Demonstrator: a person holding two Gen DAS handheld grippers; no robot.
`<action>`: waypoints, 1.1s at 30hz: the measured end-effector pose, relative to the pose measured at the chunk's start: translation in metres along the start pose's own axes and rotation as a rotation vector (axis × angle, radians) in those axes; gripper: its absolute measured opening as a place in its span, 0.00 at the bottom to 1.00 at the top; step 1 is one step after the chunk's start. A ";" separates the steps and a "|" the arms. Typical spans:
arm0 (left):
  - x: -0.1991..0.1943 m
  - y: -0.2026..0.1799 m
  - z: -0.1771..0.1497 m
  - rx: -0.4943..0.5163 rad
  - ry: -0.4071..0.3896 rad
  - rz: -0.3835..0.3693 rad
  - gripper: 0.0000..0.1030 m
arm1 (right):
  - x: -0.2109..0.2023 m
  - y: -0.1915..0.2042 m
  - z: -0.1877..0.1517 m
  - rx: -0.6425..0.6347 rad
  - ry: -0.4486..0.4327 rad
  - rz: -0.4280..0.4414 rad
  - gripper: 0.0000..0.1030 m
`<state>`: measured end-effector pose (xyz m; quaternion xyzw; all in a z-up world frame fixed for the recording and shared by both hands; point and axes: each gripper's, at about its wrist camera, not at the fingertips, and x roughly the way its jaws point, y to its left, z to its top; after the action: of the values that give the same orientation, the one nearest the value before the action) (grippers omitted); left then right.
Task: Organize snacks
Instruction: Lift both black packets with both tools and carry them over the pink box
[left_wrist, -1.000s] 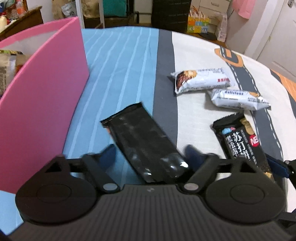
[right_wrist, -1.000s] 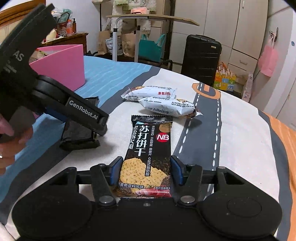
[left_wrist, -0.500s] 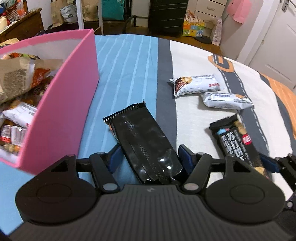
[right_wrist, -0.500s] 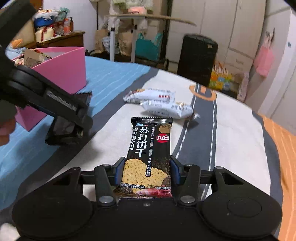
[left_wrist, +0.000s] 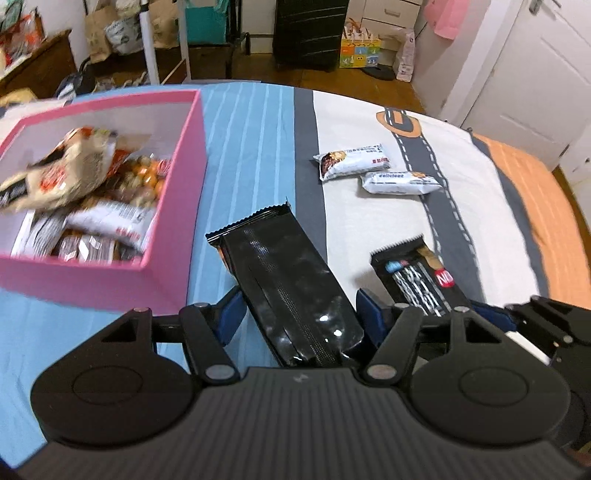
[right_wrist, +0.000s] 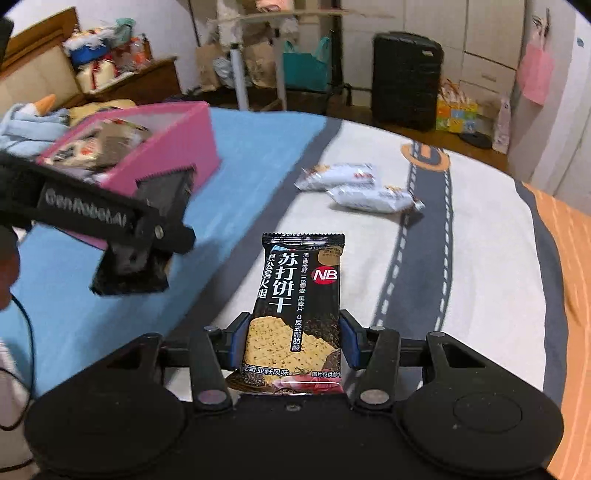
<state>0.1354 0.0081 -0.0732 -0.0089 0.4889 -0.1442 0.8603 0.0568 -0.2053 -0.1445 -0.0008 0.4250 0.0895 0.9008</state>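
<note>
Two black snack packets are in the grippers, one each. In the left wrist view, the left gripper (left_wrist: 297, 319) is clenched on a plain black packet (left_wrist: 286, 280), which sticks out away from the camera, back side up, over the blue striped part of the bedspread (left_wrist: 255, 147). To its left stands the pink box (left_wrist: 184, 192), holding a jumble of snack bags. On the far right, two white snack packs (left_wrist: 376, 171) lie touching each other on the pale part of the cloth, beside the printed road. At the near right, the right gripper (left_wrist: 476, 314) grasps the cracker packet (left_wrist: 417, 275). In the right wrist view, the right gripper (right_wrist: 291, 341) pinches the cracker packet (right_wrist: 299, 295) by its lower half, printed face up. The left gripper (right_wrist: 140, 236) is at the left, holding its black packet (right_wrist: 162, 195) in front of the pink box (right_wrist: 177, 147). The white packs (right_wrist: 354, 186) lie farther off.
</note>
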 end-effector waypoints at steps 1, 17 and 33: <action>-0.006 0.003 -0.003 -0.016 -0.006 -0.013 0.62 | -0.007 0.005 0.001 -0.018 -0.010 0.014 0.53; -0.089 0.049 -0.003 -0.032 -0.105 0.019 0.62 | -0.058 0.061 0.060 -0.286 -0.046 0.115 0.53; -0.146 0.160 0.060 -0.078 -0.147 0.155 0.62 | 0.002 0.139 0.155 -0.279 -0.071 0.266 0.53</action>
<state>0.1548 0.1912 0.0554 -0.0149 0.4290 -0.0569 0.9014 0.1543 -0.0560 -0.0362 -0.0664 0.3727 0.2658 0.8866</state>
